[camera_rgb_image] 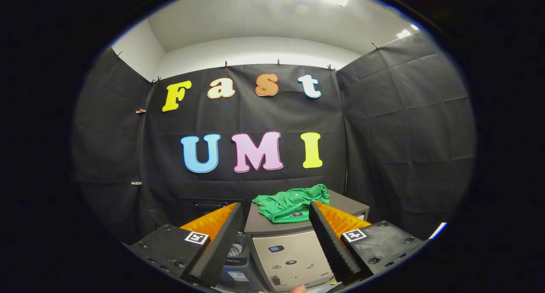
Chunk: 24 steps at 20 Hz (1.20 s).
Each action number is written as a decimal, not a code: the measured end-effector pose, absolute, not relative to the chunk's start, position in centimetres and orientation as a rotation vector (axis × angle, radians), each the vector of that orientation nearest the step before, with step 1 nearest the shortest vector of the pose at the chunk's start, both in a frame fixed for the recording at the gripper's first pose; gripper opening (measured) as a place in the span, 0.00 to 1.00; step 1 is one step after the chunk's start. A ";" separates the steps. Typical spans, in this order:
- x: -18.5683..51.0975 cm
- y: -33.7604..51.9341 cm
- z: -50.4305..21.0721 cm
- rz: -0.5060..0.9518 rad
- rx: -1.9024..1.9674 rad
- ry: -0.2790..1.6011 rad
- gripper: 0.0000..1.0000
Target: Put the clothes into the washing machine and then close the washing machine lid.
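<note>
One washing machine (294,252), a pale boxy unit with a dark closed lid (272,225), stands just ahead of the gripper (276,214), its front panel showing between the two fingers (221,242) and a second, dark appliance (234,259) sitting beside it behind the left finger. One green garment (294,204) lies crumpled on top of the lid, just beyond the fingertips and closer to the right finger than the left. The two fingers stand wide apart and hold nothing, and one fingertip of a person's hand (298,289) shows below the machine's front.
</note>
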State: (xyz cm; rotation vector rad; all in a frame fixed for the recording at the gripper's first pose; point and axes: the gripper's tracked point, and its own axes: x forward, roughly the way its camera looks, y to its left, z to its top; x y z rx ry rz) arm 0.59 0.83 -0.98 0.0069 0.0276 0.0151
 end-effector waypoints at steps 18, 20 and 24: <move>7.8 0.3 -1.7 0.066 -0.017 0.137 0.98; 9.1 -0.3 -1.9 0.065 -0.027 0.156 0.98; 12.7 -0.8 -2.7 0.077 -0.054 0.221 0.98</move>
